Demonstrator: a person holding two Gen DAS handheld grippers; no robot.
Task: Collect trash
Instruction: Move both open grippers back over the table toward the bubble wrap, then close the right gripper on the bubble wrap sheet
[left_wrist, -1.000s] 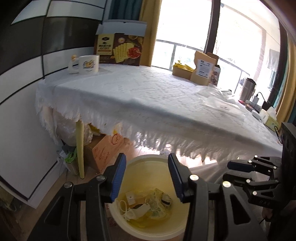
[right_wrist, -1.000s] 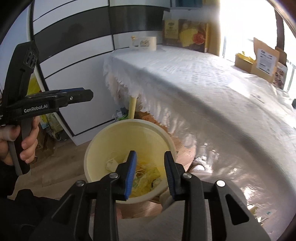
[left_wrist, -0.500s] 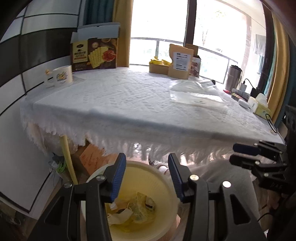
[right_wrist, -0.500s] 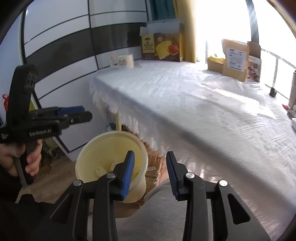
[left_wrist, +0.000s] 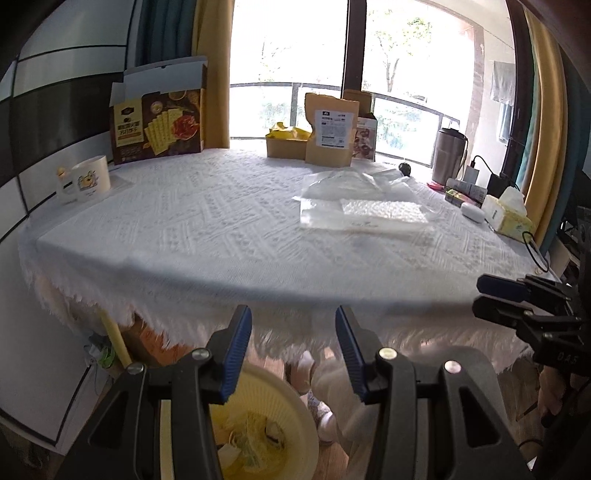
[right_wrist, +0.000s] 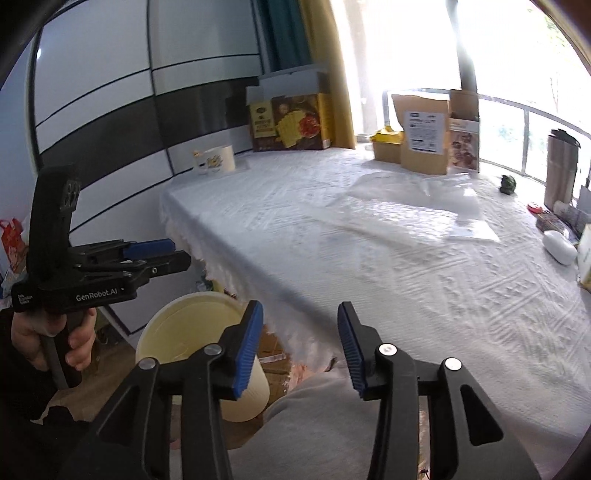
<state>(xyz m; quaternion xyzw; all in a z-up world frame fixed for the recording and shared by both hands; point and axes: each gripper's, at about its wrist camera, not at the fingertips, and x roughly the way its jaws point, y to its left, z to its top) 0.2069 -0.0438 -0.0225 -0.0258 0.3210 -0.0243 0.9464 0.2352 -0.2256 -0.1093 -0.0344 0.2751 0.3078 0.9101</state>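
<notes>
Both our grippers, left (left_wrist: 292, 349) and right (right_wrist: 300, 345), have risen, spread empty; one bin (right_wrist: 192, 325), its trash (left_wrist: 251, 443) visible only leftward; one bag (left_wrist: 364, 206) mid-table.

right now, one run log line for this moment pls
phase: between picks | left gripper: open, empty | right gripper: open, empty | yellow bin: on floor, trash inside | clear plastic bag: on table
</notes>
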